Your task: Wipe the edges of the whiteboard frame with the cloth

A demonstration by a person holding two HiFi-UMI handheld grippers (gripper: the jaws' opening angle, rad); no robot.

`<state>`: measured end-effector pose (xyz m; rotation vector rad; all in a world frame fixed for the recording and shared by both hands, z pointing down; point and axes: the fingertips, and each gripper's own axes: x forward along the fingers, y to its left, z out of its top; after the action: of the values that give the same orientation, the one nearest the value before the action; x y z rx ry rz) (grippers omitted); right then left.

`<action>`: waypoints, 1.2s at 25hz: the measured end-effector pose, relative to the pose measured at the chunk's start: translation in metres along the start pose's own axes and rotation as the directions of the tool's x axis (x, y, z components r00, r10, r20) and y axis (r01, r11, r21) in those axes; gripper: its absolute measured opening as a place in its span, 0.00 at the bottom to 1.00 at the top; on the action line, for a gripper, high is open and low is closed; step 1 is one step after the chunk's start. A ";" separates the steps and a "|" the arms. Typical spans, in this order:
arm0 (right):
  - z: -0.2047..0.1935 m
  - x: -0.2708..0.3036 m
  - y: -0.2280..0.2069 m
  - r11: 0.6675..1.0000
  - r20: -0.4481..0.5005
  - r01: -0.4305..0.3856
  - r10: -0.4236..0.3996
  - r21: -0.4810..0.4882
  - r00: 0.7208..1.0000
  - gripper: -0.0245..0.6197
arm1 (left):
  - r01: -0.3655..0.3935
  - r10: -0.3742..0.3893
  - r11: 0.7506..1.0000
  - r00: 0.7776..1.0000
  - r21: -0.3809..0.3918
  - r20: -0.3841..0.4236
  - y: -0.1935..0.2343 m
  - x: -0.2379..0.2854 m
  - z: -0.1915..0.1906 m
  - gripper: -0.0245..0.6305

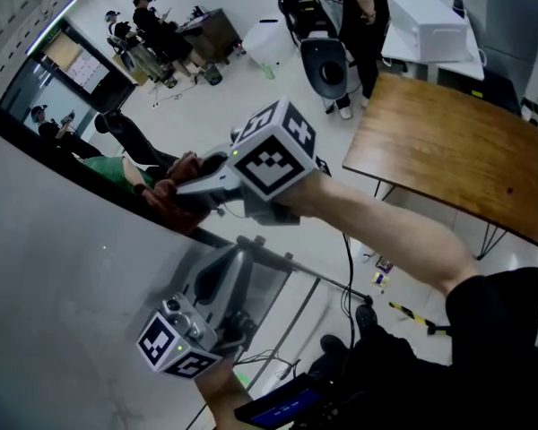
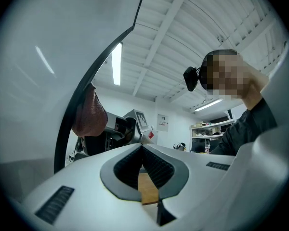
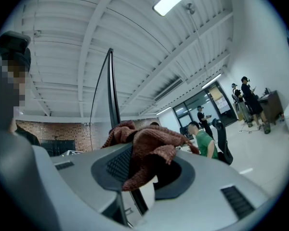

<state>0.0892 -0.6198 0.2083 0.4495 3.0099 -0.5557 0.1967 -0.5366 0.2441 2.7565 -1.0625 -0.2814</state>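
A pale, glossy floor (image 1: 251, 106) carries a wooden table (image 1: 448, 150) on thin metal legs. Just past the table's far left corner stands a black office chair (image 1: 325, 68); beyond the table is a white desk (image 1: 430, 30). On the near side of the table, a black cable (image 1: 348, 260) and a yellow-and-black strip (image 1: 409, 313) lie on the floor.

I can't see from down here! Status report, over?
Right gripper shut on cloth, cloth against whiteboard frame. Left gripper shut, empty, lower by the board. Nothing seen blocking the frame.
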 end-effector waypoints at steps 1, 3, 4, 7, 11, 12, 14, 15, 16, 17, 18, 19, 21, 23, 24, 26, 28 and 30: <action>-0.005 0.000 -0.002 1.000 -0.006 0.007 -0.007 0.004 1.000 0.23 | 0.003 -0.003 1.000 1.000 -0.003 -0.001 0.000 -0.001 -0.002 0.02; -0.013 -0.002 -0.005 1.000 -0.013 0.024 -0.024 0.008 1.000 0.23 | 0.014 -0.014 1.000 1.000 -0.009 -0.002 0.000 -0.003 -0.007 0.02; -0.016 -0.002 -0.006 0.999 -0.013 0.034 -0.033 0.011 0.999 0.23 | 0.021 -0.021 1.000 1.000 -0.013 -0.004 0.000 -0.005 -0.010 0.02; -0.023 -0.005 -0.010 0.998 -0.008 0.064 -0.064 0.025 0.998 0.23 | 0.038 -0.038 0.999 0.999 -0.026 -0.008 0.000 -0.011 -0.017 0.02; -0.034 -0.005 -0.015 0.992 0.000 0.118 -0.118 0.042 0.993 0.23 | 0.054 -0.055 0.998 0.998 -0.034 -0.028 -0.002 -0.027 -0.024 0.02; -0.040 -0.003 -0.015 0.990 0.003 0.133 -0.133 0.043 0.991 0.23 | 0.059 -0.060 0.998 0.998 -0.033 -0.033 -0.004 -0.034 -0.029 0.02; -0.058 0.004 -0.011 0.985 0.005 0.165 -0.165 0.043 0.986 0.23 | 0.071 -0.072 0.997 0.997 -0.029 -0.039 -0.009 -0.052 -0.043 0.02; -0.069 0.005 -0.011 0.982 0.002 0.185 -0.185 0.042 0.983 0.23 | 0.079 -0.080 0.997 0.996 -0.028 -0.040 -0.013 -0.061 -0.051 0.02; -0.077 0.004 -0.012 0.977 -0.004 0.208 -0.208 0.042 0.978 0.23 | 0.089 -0.090 0.996 0.995 -0.027 -0.040 -0.016 -0.066 -0.057 0.02; -0.083 0.001 -0.014 0.972 -0.009 0.232 -0.232 0.045 0.973 0.23 | 0.100 -0.101 0.995 0.994 -0.028 -0.042 -0.018 -0.067 -0.059 0.02; -0.084 -0.003 -0.016 0.965 -0.010 0.257 -0.257 0.049 0.966 0.23 | 0.110 -0.111 0.994 0.993 -0.029 -0.045 -0.021 -0.067 -0.060 0.02; -0.084 -0.006 -0.017 0.958 -0.008 0.281 -0.281 0.055 0.960 0.23 | 0.119 -0.120 0.992 0.991 -0.031 -0.051 -0.022 -0.067 -0.060 0.02; -0.088 -0.011 -0.019 0.943 -0.003 0.327 -0.327 0.069 0.945 0.23 | 0.137 -0.139 0.990 0.988 -0.030 -0.062 -0.025 -0.070 -0.064 0.02; -0.097 -0.012 -0.023 0.926 -0.001 0.369 -0.370 0.081 0.929 0.23 | 0.152 -0.154 0.988 0.985 -0.033 -0.073 -0.027 -0.077 -0.070 0.02; -0.102 -0.012 -0.024 0.917 -0.002 0.390 -0.391 0.087 0.920 0.23 | 0.159 -0.162 0.987 0.984 -0.037 -0.078 -0.029 -0.081 -0.074 0.02; -0.113 -0.014 -0.028 0.897 -0.004 0.431 -0.433 0.096 0.901 0.23 | 0.172 -0.176 0.984 0.980 -0.047 -0.091 -0.032 -0.086 -0.080 0.02; -0.122 -0.016 -0.032 0.876 -0.009 0.472 -0.474 0.098 0.881 0.23 | 0.185 -0.190 0.981 0.977 -0.054 -0.102 -0.033 -0.091 -0.088 0.02; -0.128 -0.017 -0.036 0.858 -0.009 0.505 -0.507 0.096 0.862 0.23 | 0.193 -0.199 0.979 0.974 -0.066 -0.111 -0.034 -0.094 -0.093 0.02</action>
<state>0.0962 -0.6109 0.3419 -0.3688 3.0825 -0.7234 0.1720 -0.4393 0.3368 2.7925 -0.7441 -0.1685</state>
